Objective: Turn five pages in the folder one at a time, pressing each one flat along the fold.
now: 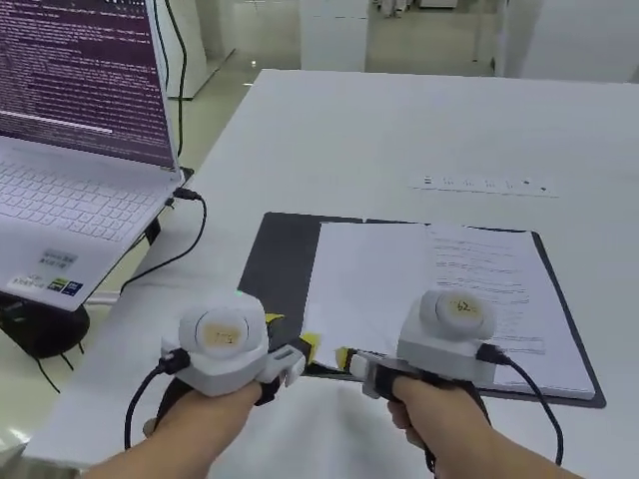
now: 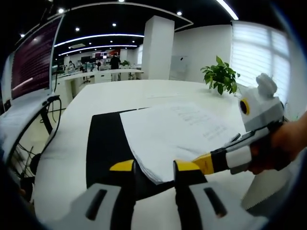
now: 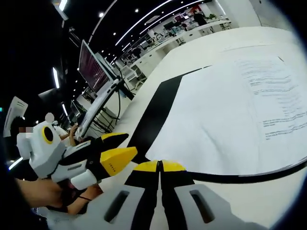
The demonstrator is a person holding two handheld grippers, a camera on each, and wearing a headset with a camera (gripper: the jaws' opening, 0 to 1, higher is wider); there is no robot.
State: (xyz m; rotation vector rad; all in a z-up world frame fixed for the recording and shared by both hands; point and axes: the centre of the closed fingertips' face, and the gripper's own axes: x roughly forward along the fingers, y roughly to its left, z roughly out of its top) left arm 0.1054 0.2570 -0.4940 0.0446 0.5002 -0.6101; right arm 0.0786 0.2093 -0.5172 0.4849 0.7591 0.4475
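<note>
Folder lay open on table, top page flat. Left gripper sat at folder's near edge, jaws parted around page's near-left corner, holding nothing. Right gripper sat beside it there, jaws closed together; hold on page could not be told.

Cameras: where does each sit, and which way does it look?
Head view: on the head, looking down at the folder and laptop; left hand and right hand hold the left gripper and right gripper.
Left gripper view: on the left gripper, looking along its open jaws over the pages toward a plant.
Right gripper view: on the right gripper, looking along its shut jaws across the folder to the laptop.
Shared: both gripper views show the pages and the other gripper.
</note>
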